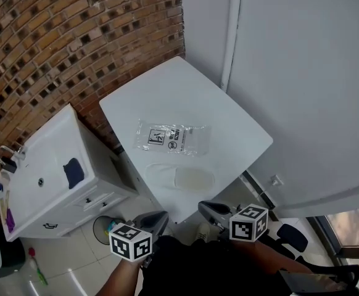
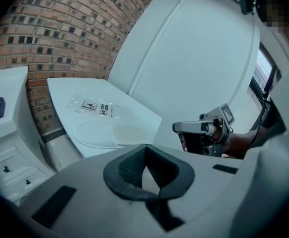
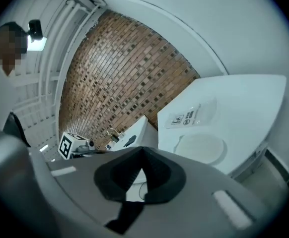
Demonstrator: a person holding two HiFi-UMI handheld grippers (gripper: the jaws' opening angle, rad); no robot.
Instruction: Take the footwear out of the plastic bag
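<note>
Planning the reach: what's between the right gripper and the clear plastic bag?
Head view: a flat white slipper on the white table, just short of the clear plastic bag.

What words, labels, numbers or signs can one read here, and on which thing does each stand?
No word or number is readable.
On the plastic bag: a black printed label with a square pictogram and a round sign; its lettering is too small to read.
On the left gripper and the right gripper: marker cubes with black-and-white square patterns, no letters.

The left claw at 7 o'clock and the right claw at 5 o'clock point roughly toward 12, jaws closed, empty.
</note>
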